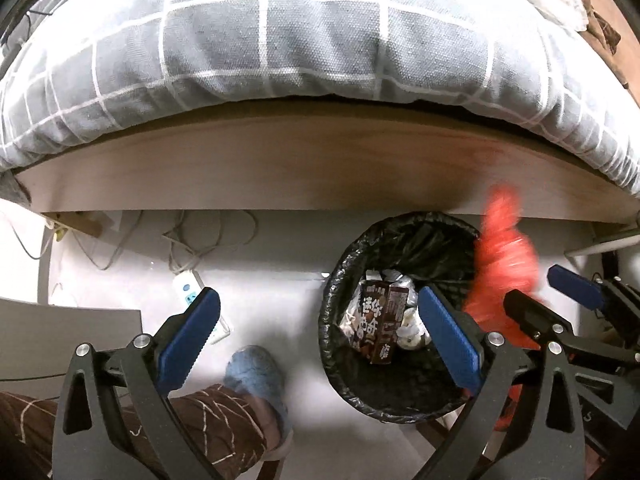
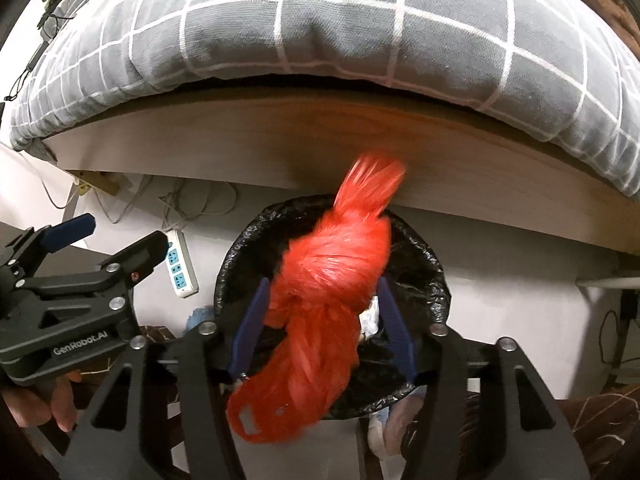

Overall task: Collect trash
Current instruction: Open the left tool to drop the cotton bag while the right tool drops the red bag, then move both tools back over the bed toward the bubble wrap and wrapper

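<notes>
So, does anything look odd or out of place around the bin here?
Mostly the red bag: blurred, between the right gripper's pads, over the bin, not inside. A power strip and loose cables lie on the floor beside it.

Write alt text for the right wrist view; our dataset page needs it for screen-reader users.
A blurred red plastic bag sits between the right gripper's parted blue fingers, above a black-lined bin on the floor. Behind is a bed frame with a grey checked duvet; the left gripper is at left.
</notes>
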